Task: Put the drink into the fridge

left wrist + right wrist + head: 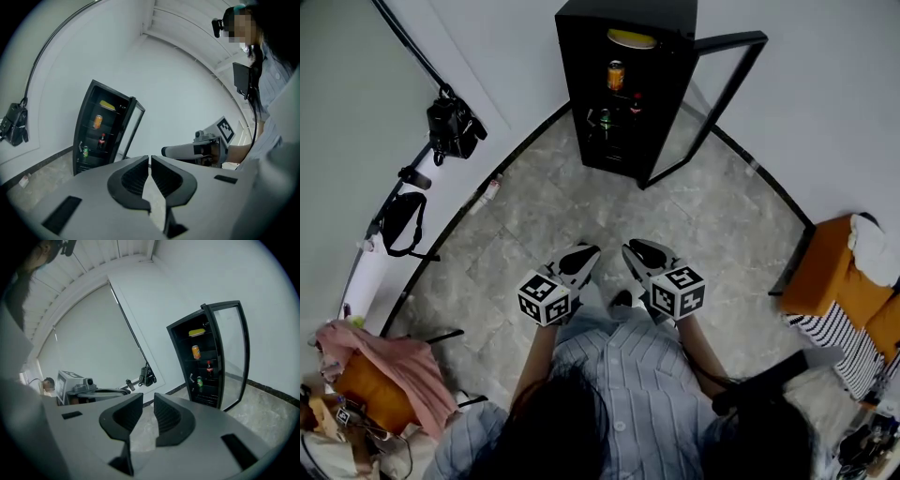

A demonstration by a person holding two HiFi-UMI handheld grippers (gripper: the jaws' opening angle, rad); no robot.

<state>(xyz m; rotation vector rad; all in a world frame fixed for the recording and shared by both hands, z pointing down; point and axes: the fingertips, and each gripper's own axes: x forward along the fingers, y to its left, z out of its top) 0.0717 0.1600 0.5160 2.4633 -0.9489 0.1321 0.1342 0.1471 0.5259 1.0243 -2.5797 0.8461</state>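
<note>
Left gripper (584,255) and right gripper (639,249) are both closed and empty, side by side. The drinks, orange can (616,75) among them, stand on fridge (579,66) shelves well ahead. Probably only the open door (729,39), ahead to the right, needs shutting: push its free edge gently.

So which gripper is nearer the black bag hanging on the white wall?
Left. The left gripper is held out front on the side of the black bag, well short of it; the right gripper is alongside, on the far side from the bag.
</note>
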